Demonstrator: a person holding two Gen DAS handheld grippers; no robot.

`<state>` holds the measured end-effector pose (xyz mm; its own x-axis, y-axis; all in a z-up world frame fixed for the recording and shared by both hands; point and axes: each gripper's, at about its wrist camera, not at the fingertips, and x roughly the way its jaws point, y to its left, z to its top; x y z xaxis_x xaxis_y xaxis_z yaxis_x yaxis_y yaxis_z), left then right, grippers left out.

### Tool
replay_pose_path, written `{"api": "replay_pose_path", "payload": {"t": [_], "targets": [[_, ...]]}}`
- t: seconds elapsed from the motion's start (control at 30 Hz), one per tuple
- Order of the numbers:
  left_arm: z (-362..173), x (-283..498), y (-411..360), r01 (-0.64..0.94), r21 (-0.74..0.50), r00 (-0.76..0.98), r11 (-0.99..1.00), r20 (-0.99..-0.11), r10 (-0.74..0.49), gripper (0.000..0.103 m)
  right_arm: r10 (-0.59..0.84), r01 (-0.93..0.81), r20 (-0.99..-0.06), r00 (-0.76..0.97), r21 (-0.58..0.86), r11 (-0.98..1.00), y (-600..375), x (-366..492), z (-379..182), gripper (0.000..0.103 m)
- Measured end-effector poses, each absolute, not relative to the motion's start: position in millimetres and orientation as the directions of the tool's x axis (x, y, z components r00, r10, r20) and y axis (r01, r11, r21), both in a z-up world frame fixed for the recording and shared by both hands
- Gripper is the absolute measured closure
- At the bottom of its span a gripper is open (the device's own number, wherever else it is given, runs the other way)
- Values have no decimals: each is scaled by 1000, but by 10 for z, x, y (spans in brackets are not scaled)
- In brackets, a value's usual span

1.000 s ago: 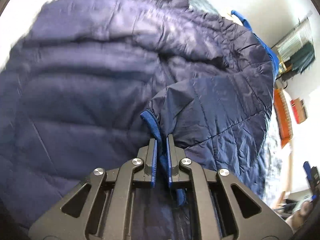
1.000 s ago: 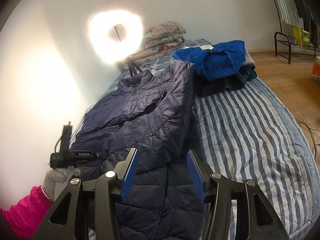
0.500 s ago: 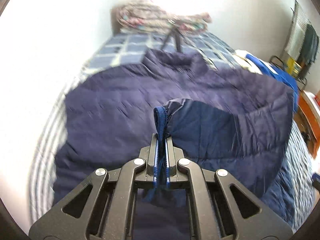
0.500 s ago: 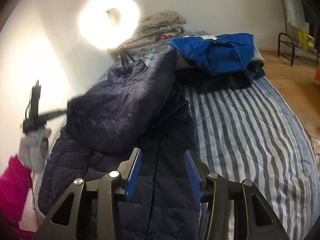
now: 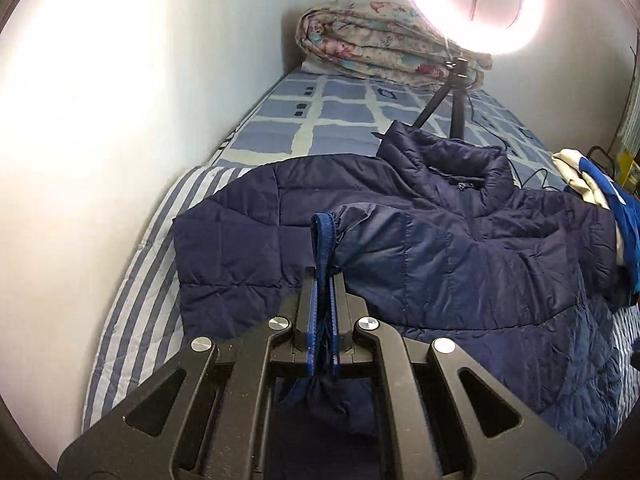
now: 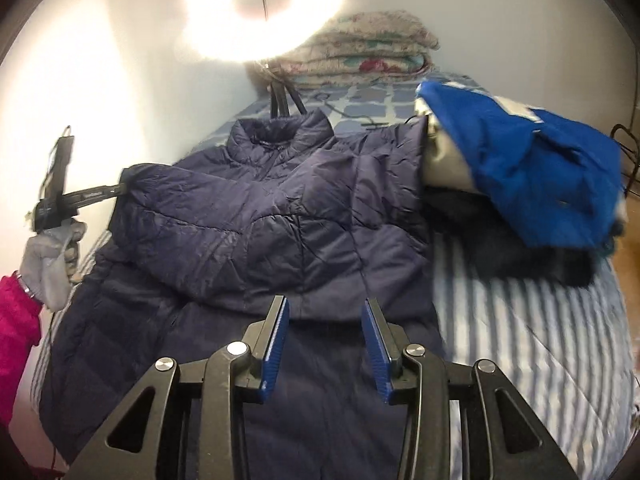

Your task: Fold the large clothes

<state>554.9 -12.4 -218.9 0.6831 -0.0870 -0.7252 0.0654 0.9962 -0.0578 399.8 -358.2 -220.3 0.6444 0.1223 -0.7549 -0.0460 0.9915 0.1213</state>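
The left gripper, jaws pinched tight on the bright-blue-trimmed cuff of a navy quilted puffer jacket, holds that sleeve across the jacket's chest. The jacket lies lengthwise on the blue-and-white striped bed — collar toward the folded floral quilt and ring light, hem toward the cameras. The right gripper hovers above the lower front, jaws closing, nothing between them.

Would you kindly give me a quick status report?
Left gripper shut on sleeve cuff. Right gripper closing, nothing pinched, over navy jacket. Blue clothes pile against jacket's far edge.
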Motion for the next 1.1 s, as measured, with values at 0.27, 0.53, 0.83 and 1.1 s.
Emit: {"api": "replay_pose_path", "payload": {"t": [0.27, 0.53, 0.83, 1.1], "targets": [[-2472, 5861, -138, 64, -47, 639, 997, -765, -77, 100, -92, 64, -805, 586, -67, 996, -3604, 4739, -2723, 66], [-2851, 6020, -280, 39, 88, 604, 995, -796, 47, 91, -190, 176, -806, 561, -109, 978, -3826, 4824, -2943, 69], [-2562, 5819, -66, -29, 98, 636, 995, -766, 94, 62, -169, 171, -799, 577, -84, 982, -3864, 4783, -2908, 69], [-1761, 5010, 248, 67, 18, 684, 998, -729, -32, 50, -89, 109, -764, 639, -25, 994, -3783, 4278, -2395, 64]]}}
